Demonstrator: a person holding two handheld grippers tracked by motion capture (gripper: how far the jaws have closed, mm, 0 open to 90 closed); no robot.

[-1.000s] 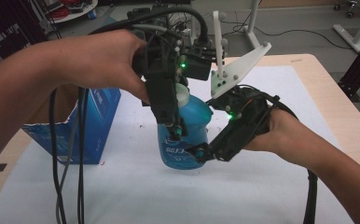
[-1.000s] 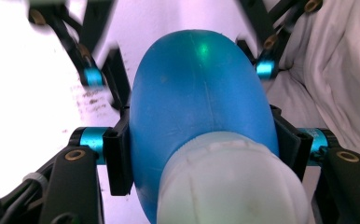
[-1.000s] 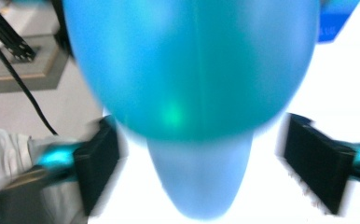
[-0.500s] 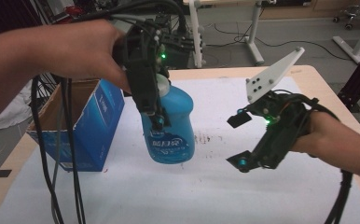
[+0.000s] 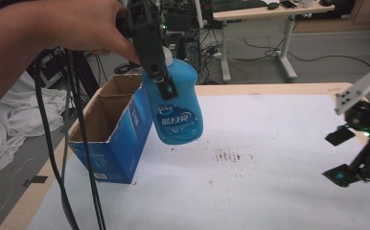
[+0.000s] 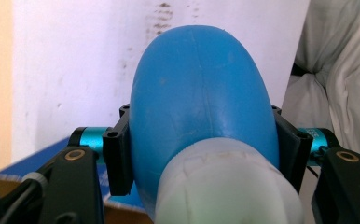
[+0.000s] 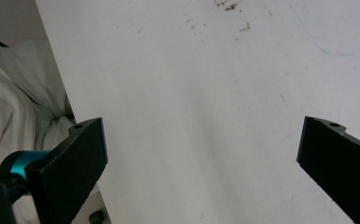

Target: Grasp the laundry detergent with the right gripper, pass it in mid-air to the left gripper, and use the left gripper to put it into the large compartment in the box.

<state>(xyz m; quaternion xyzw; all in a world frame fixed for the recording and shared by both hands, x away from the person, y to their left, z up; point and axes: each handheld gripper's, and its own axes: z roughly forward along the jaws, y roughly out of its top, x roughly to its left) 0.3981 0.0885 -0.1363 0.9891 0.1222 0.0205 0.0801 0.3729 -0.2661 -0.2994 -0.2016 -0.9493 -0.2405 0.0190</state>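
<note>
While the bottle (image 5: 177, 108) hangs in the air in the high view, the left gripper (image 5: 160, 79) clamps it near the neck, just above and beside the open blue box (image 5: 111, 139) at the left edge of the counter (image 5: 269, 191). The bottle tilts slightly, its base close to the box's right wall. The right gripper (image 5: 353, 153) sits well apart at the far right, jaws spread and empty.

In the left gripper view, both jaws press the sides of the blue bottle (image 6: 201, 98), with its pale cap end nearest the camera and a corner of the box (image 6: 43, 163) below. The grip looks firm, and it should stay squeezed until the bottle is over the opening.

In the right gripper view, the jaws stand wide apart over bare white counter (image 7: 201, 116).

To do this well, I judge the bottle should move left over a compartment, turn upright, then go straight down without catching the cardboard rim.
</note>
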